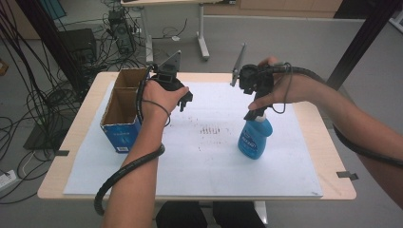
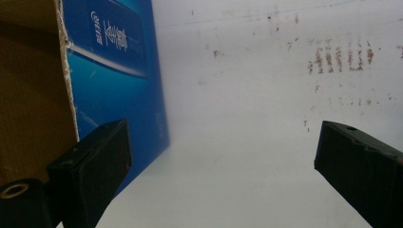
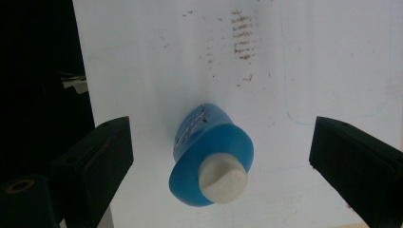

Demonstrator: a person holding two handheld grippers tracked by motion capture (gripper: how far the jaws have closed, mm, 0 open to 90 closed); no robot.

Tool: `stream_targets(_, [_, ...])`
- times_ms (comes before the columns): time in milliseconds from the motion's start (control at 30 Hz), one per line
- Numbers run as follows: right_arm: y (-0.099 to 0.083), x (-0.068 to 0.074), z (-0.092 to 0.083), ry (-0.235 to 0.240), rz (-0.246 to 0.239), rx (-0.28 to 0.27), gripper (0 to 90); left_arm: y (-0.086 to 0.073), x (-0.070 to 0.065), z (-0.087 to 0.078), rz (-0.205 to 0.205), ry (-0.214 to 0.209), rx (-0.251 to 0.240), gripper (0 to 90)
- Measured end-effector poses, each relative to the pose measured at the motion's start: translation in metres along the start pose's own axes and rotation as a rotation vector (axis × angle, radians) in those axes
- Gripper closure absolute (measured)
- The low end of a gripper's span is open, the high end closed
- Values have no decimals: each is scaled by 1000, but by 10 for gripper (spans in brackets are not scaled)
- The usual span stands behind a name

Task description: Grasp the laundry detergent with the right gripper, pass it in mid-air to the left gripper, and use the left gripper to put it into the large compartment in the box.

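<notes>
Cables trail across the grey floor behind a pale wooden worktop [image 1: 71, 142], most of it covered by a white sheet [image 1: 199, 166] flecked with small brown stains. On that sheet, right of centre, stands a blue bottle [image 1: 255, 137], upright and apart from everything else — probably so that it can be taken from above without nudging anything.

Directly over it hangs the right gripper [image 1: 253, 112]. In the right gripper view the bottle's white cap [image 3: 222, 179] and blue shoulder sit between the two black jaws, which stand wide apart with clear sheet showing on either side. Nothing is clamped; the jaws straddle the top without touching it. My reading is that the hand is lining up for a grasp on the neck, and centring the cap before any squeeze keeps the bottle from being tipped.

At the left edge of the sheet sits an open cardboard box [image 1: 121, 109], blue on the outside, brown within, split by a divider into two compartments — a likely home for the bottle. The left gripper [image 1: 185, 103] hovers just beside the box's blue wall [image 2: 119, 71], jaws spread and empty, pointed down at bare sheet; it seems to be waiting there, close enough to steady the box if needed.
</notes>
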State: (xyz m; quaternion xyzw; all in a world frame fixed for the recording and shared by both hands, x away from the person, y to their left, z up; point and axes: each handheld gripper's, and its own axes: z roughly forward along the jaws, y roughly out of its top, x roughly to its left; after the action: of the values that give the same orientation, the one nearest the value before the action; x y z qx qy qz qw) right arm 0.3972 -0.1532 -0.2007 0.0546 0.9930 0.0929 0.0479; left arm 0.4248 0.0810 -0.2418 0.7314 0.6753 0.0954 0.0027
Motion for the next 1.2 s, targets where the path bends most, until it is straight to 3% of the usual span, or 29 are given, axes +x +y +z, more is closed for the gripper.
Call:
stream_targets(767, [-59, 0, -9, -4, 79, -26, 74, 0, -5, -1, 7, 8, -3, 57])
stream_targets(1200, [-91, 6, -16, -21, 166, -71, 62, -2, -3, -2, 13, 16, -3, 57])
